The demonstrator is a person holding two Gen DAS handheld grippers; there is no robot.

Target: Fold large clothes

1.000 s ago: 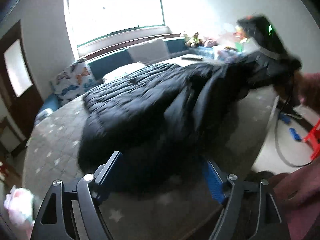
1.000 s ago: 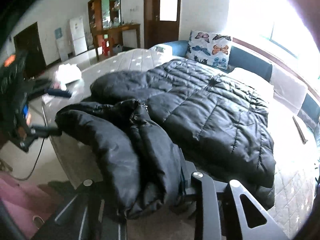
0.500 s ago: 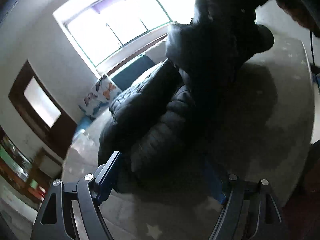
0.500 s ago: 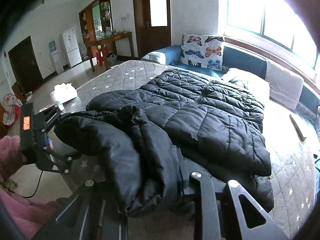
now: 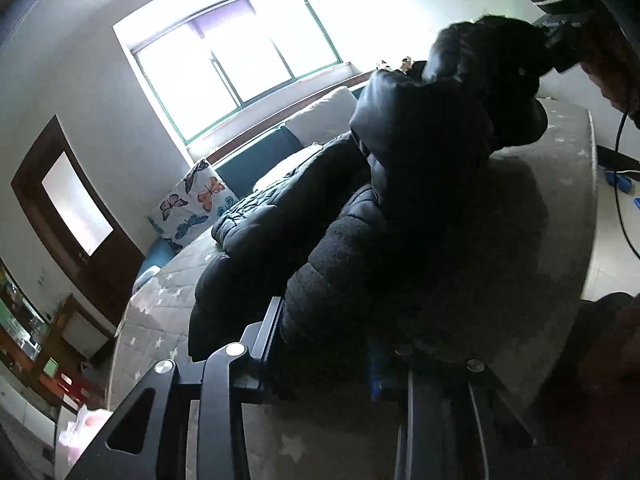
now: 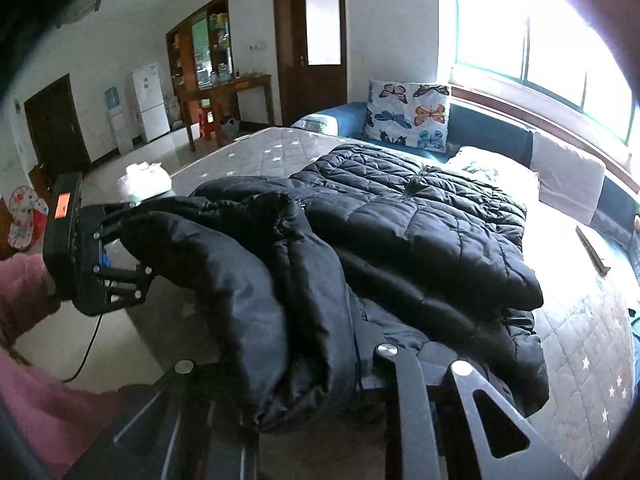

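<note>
On the grey star-print mattress (image 6: 256, 152) lies the black quilted puffer jacket (image 6: 420, 232), soft, bulky, prob. slippery, w/ left gripper (image 5: 324, 344) and right gripper (image 6: 316, 376) both clamped on its near edge, best held at hem/seams.

The left gripper (image 6: 120, 254) is black with silver screws, an orange display (image 6: 63, 205), a trailing black cable (image 6: 89, 344); fuzzy pink sleeve (image 6: 20, 300) behind the jaws.

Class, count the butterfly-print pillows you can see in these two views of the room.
1. The butterfly pillow leans against the blue sofa back beyond the black jacket, under the window; the left view shows the same one. Others may be hidden.
</note>
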